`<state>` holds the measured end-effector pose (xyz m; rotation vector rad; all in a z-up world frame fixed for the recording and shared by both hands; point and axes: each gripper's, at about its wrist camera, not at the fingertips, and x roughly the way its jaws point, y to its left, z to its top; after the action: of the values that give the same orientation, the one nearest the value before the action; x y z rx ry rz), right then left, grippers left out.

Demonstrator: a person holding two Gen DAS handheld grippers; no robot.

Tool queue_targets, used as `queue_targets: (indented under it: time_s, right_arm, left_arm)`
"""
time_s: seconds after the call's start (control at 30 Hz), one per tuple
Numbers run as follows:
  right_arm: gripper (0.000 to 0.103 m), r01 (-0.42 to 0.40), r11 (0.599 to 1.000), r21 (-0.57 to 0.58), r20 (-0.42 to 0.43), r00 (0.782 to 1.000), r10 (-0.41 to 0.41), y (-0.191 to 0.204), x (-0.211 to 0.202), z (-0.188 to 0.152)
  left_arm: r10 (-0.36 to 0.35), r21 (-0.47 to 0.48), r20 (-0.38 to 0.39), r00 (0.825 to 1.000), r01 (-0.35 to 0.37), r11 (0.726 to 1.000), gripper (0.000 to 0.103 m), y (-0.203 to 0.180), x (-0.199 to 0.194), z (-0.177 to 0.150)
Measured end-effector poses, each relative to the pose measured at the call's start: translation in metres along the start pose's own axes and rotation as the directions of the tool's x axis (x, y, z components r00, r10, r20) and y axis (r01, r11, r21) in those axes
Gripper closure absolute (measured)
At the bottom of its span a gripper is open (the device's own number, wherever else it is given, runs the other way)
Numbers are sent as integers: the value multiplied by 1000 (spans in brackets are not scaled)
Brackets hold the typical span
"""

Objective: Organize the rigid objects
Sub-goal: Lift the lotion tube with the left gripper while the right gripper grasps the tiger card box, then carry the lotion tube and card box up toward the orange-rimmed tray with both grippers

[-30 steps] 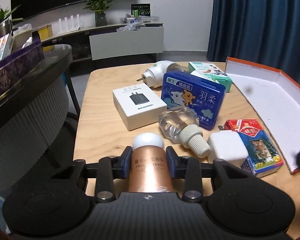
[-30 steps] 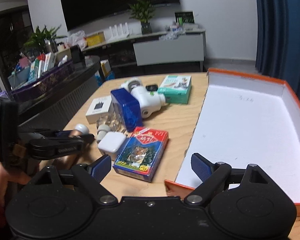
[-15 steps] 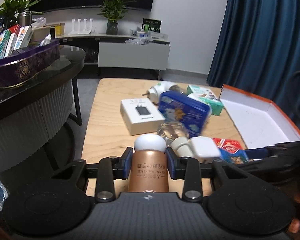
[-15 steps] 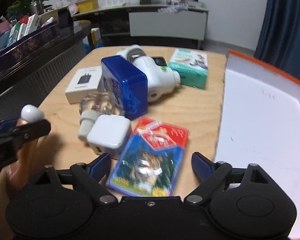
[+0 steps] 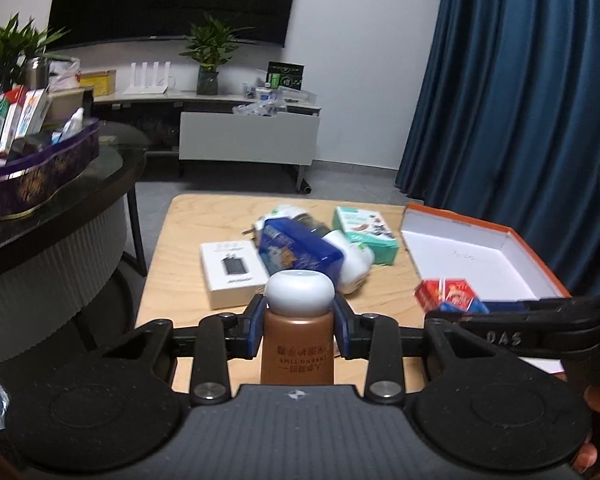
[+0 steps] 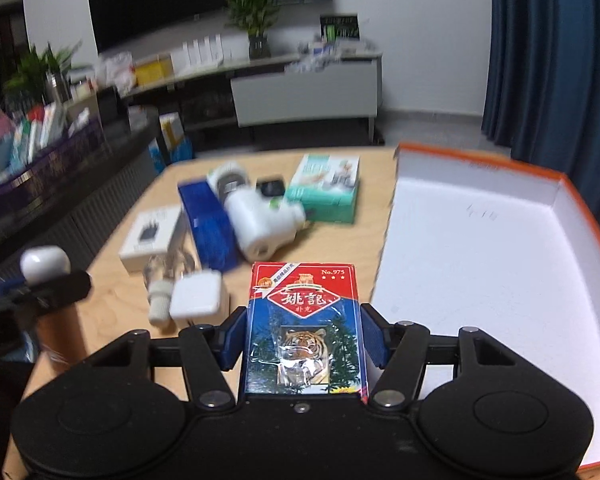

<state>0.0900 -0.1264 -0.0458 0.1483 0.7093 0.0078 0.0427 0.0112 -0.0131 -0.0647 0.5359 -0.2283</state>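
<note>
Left gripper (image 5: 299, 330) jaws clamp the bottle (image 5: 298, 344); right gripper (image 6: 304, 338) jaws clamp the card pack (image 6: 303, 330), both lifted over the near bench (image 6: 340, 240) edge; the box (image 6: 480, 280) at the right edge holds nothing; five items await sorting.

living room | big wall TV (image 5: 172, 0) | media console (image 5: 248, 140) | potted plant (image 5: 208, 60)

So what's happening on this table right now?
A person is tidying a cluttered table with two handheld grippers. The left gripper is shut on a brown bottle with a white cap; the right gripper is shut on a card pack. The orange box beside them holds nothing; other boxes and chargers lie on the table.
</note>
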Motion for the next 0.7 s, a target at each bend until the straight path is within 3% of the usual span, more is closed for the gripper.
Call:
queue_targets:
  time_s: [0.3,0.7]
  right_arm:
    - [32,-2,999,37,127,992,-2,-23,-57,17]
    - [32,21,993,118,244,969,-50,-61,-114,13]
  left_arm:
    - [-14,52,44,999,12,999,68,-45,-16,22]
    - [-75,107,92,993,65,992,67,-88,-27,33]
